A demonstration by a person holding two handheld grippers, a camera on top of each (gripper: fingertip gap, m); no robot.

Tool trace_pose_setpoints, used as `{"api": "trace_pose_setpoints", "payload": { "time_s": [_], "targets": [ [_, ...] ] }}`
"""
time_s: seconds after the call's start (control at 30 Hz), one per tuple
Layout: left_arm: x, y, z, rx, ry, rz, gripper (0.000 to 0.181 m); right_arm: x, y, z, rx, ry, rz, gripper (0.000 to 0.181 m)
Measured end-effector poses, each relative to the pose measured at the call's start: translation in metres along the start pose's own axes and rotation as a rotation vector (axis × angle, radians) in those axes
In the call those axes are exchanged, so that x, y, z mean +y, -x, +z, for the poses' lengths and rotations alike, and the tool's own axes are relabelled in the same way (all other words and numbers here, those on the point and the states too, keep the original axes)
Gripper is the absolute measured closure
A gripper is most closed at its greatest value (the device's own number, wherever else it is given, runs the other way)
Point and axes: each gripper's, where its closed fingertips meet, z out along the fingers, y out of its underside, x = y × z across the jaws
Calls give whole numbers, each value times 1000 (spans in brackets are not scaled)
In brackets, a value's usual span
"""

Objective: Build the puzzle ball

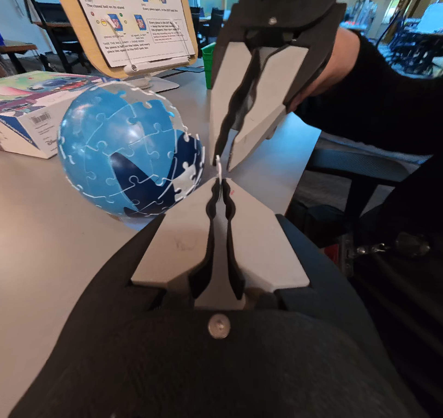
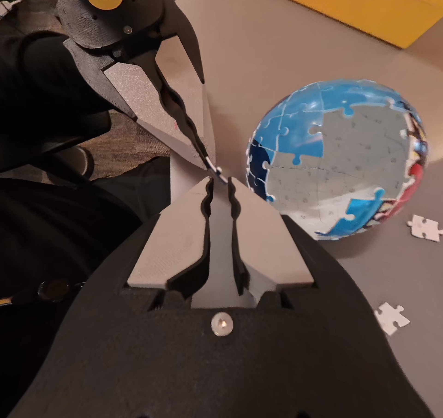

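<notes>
One puzzle piece (image 1: 218, 166) pinched edge-on in left gripper (image 1: 219, 183); right gripper (image 2: 220, 178), slightly parted, empty: clamp before releasing.

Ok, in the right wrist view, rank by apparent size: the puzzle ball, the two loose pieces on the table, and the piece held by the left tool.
1. Puzzle ball, by far.
2. The two loose pieces look alike; no ranking.
3. Held piece, seen edge-on, so unsure.
</notes>
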Motion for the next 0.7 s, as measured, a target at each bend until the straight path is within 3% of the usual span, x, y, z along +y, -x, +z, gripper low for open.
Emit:
{"api": "trace_pose_setpoints", "payload": {
  "time_s": [0.1, 0.23, 0.33, 0.7],
  "targets": [
    [-10, 7, -6, 8, -53, -50, 181, 0, -5, -12, 45, -53, -26, 161],
    [-5, 10, -6, 56, -21, -116, 181, 1, -25, -30, 155, -142, -68, 142],
    [-5, 10, -3, 76, -9, -134, 181, -2, -24, -27, 96, -189, -30, 135],
    [8, 18, 3, 99, 104, -204, 181, -7, -25, 3, -80, -157, 50, 143]
  ]
}}
